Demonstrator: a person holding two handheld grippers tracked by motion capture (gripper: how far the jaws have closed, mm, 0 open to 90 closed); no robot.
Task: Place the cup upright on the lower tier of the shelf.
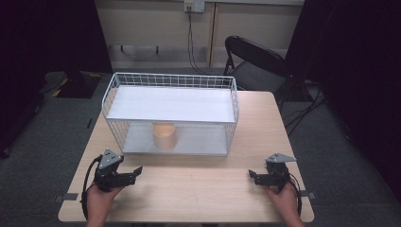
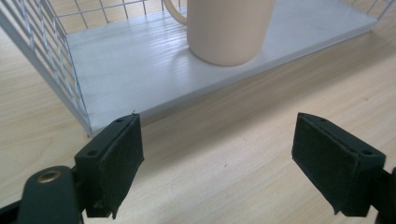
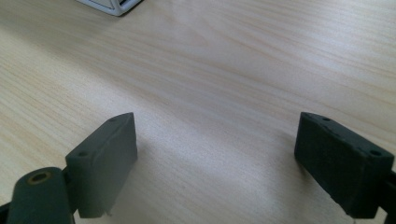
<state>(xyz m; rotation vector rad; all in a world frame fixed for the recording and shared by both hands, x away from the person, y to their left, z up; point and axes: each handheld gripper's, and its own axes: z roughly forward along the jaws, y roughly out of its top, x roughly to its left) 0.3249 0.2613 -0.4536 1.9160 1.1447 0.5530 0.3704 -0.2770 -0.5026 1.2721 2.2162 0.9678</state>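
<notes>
1. At the table's (image 1: 189, 189) near left corner, your left hand (image 1: 100, 198) held the left gripper (image 1: 135, 173) low over the wood, pointing right and slightly toward the rack. Its jaws stood wide apart, released, with nothing between them.
2. In the left gripper view, those jaws framed bare tabletop, and just beyond them lay the front edge of the rack's lower shelf (image 2: 140, 70).
3. The white wire rack (image 1: 170, 113) stood at the middle of the table, toward the far side, with two flat white shelves, one above the other.
4. The beige mug (image 1: 164, 136) stood upright on the lower shelf, near its middle and close to the front edge. It was well apart from both grippers, nearer to your left one. In the left gripper view its handle (image 2: 173, 11) showed at its left side.
5. At the near right corner, your right hand (image 1: 286, 198) held the right gripper (image 1: 251, 176) pointing left. Its jaws were also spread wide and empty, over bare wood.
</notes>
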